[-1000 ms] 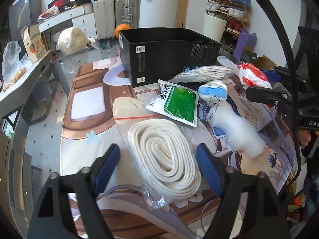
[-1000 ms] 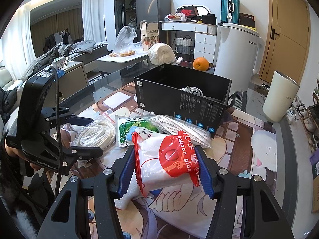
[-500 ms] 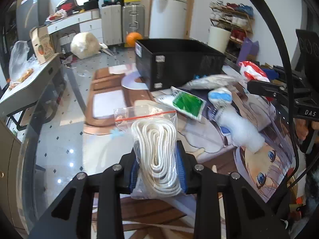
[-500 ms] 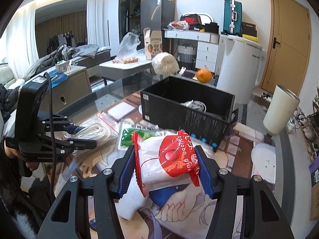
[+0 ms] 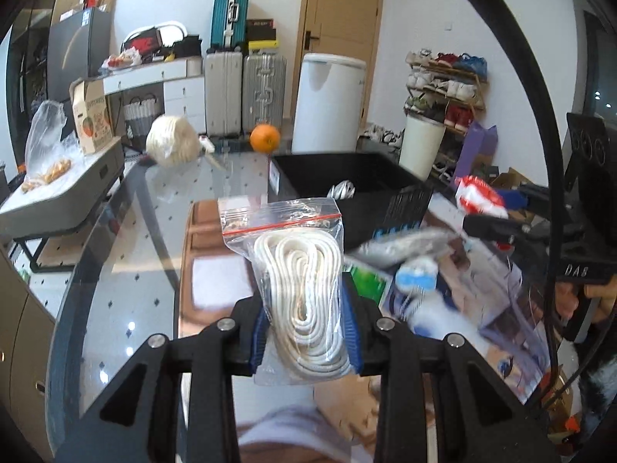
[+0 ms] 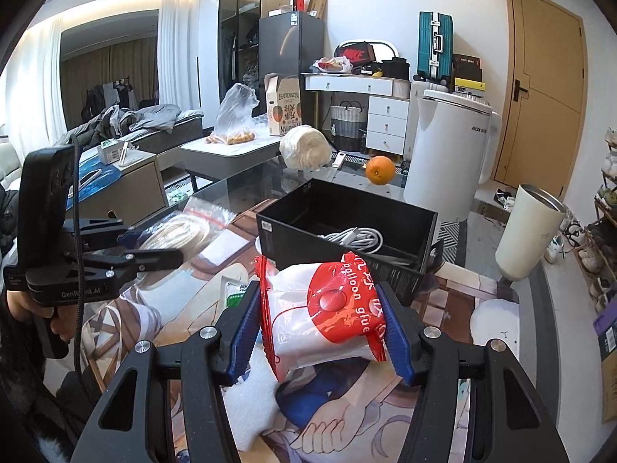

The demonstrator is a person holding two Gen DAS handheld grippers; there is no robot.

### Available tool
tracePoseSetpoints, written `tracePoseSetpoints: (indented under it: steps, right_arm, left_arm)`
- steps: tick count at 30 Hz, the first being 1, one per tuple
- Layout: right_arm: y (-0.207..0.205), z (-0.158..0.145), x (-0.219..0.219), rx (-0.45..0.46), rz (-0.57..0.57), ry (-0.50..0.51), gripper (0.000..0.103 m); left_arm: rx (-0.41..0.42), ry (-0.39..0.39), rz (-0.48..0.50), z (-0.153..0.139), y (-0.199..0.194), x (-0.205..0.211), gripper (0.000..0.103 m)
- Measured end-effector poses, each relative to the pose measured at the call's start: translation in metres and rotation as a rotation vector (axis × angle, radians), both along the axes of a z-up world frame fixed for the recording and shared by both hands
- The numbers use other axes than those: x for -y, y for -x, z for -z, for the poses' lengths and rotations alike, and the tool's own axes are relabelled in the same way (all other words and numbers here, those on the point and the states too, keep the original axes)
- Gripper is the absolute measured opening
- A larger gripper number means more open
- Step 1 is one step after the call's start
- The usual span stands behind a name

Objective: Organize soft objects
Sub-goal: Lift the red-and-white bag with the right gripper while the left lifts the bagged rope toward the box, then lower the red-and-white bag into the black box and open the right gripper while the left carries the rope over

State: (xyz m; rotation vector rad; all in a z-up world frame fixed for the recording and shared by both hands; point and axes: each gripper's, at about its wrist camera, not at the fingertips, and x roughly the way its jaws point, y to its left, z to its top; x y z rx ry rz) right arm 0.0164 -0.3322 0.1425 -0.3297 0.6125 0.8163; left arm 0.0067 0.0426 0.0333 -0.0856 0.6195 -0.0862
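Note:
My left gripper (image 5: 306,328) is shut on a clear zip bag of white rope (image 5: 300,281) and holds it upright above the table, short of the black box (image 5: 347,189). My right gripper (image 6: 320,332) is shut on a red and white balloon glue bag (image 6: 327,312), lifted in front of the black box (image 6: 339,231), which holds white cables (image 6: 354,237). The left gripper (image 6: 115,258) with its rope bag (image 6: 181,231) shows at the left of the right wrist view. The red bag (image 5: 480,196) shows at the right of the left wrist view.
On the printed mat (image 5: 462,270) lie a green packet (image 5: 368,283), a grey mesh bag (image 5: 408,245) and a white and blue plush (image 5: 418,276). An orange (image 6: 380,169) and a white yarn ball (image 6: 304,150) sit behind the box on the glass table.
My left gripper closed on the rope bag and lifted it off the mat, tilting it upright. My right gripper kept the red bag and rose slightly toward the box.

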Motion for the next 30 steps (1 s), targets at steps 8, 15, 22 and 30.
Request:
tracePoseSetpoints:
  steps: [8,15,22,30]
  right_arm:
    - [-0.012,-0.007,-0.002,0.003,0.02,-0.008,0.058]
    - [-0.03,-0.016,-0.004,0.014,0.043,-0.032,0.058]
    - [-0.05,-0.022,-0.003,0.014,0.078,-0.053,0.058]
    - [-0.065,-0.026,-0.007,0.017,0.087,-0.047,0.058]
  left_arm:
    - [0.044,-0.006,0.011,-0.017,-0.027,0.006,0.031]
    - [0.056,-0.025,0.003,-0.023,-0.049,0.015,0.031]
    - [0.056,-0.045,0.008,-0.026,-0.068,0.017,0.032]
    - [0.064,-0.038,-0.006,-0.028,-0.088,0.019,0.032]
